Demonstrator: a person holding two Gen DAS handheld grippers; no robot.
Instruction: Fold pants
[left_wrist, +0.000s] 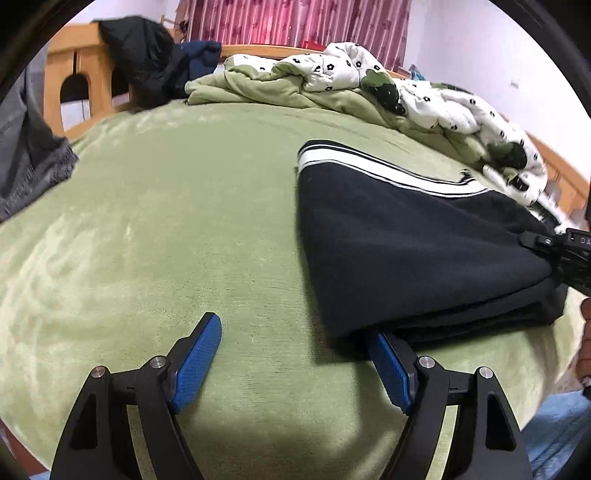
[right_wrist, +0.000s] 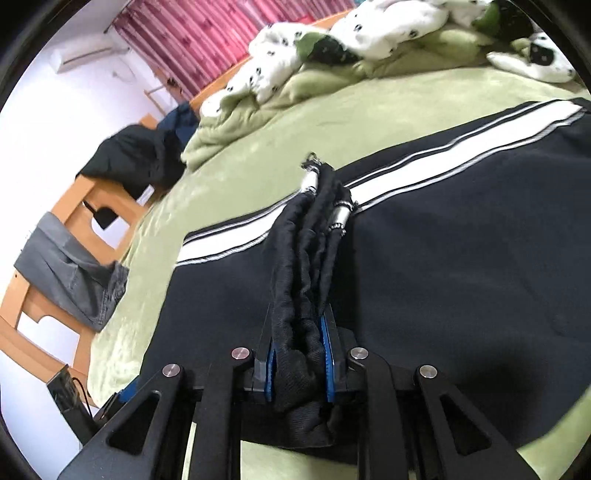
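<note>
The black pants (left_wrist: 406, 236) lie folded in layers on the green bed (left_wrist: 184, 221), my right claw (right_wrist: 299, 354) squeezing their bunched edge so the layers stay together, while my left claw (left_wrist: 295, 354) waits wide apart by the near corner.

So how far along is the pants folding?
Well along, it seems. The pants already lie in stacked layers on the bed, so at least one fold looks done. The right gripper is shut on a bunched edge with the drawstring tips; the left gripper is open beside the stack. Probably a last fold or tidying remains.
</note>
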